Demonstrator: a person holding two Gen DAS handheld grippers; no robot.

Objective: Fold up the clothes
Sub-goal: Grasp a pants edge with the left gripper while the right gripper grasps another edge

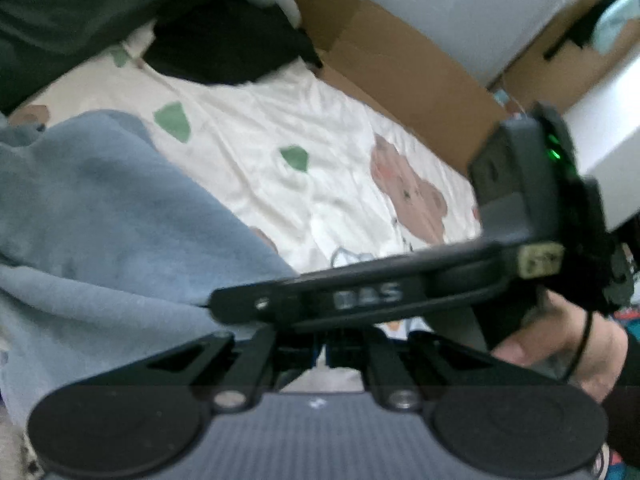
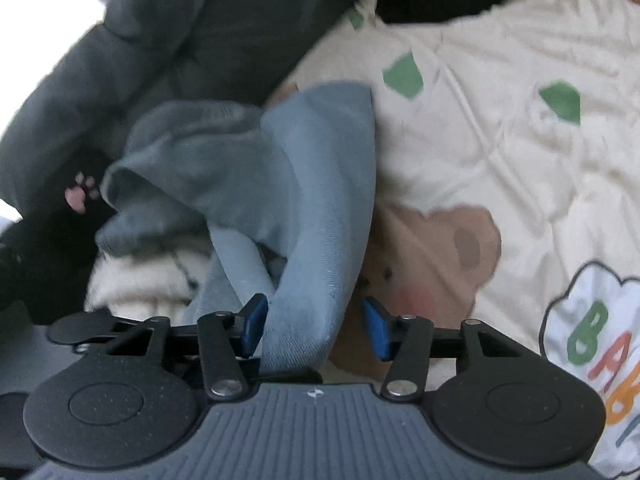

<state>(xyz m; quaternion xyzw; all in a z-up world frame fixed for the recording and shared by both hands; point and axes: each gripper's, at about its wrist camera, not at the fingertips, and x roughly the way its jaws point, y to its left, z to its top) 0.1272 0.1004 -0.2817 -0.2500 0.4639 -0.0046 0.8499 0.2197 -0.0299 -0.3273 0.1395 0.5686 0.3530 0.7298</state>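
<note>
A blue fleece garment (image 2: 320, 184) lies bunched on a cream sheet printed with bears (image 2: 500, 152). One upright fold of it rises between the blue pads (image 2: 254, 322) of my right gripper (image 2: 316, 326), which stands open, the fold resting against the left pad. In the left wrist view the same garment (image 1: 112, 216) fills the left side. The right gripper's black housing (image 1: 360, 292) crosses that view, held by a hand (image 1: 560, 340). It hides the tips of my left gripper (image 1: 326, 350), whose links are drawn inward, jaws shut. Whether cloth sits between them is hidden.
A black garment (image 1: 224, 48) lies at the far end of the sheet. Open cardboard boxes (image 1: 400, 64) stand along the right side. A dark grey padded cushion (image 2: 180, 20) rises on the left, with a cream knitted item (image 2: 140, 280) beside the blue garment.
</note>
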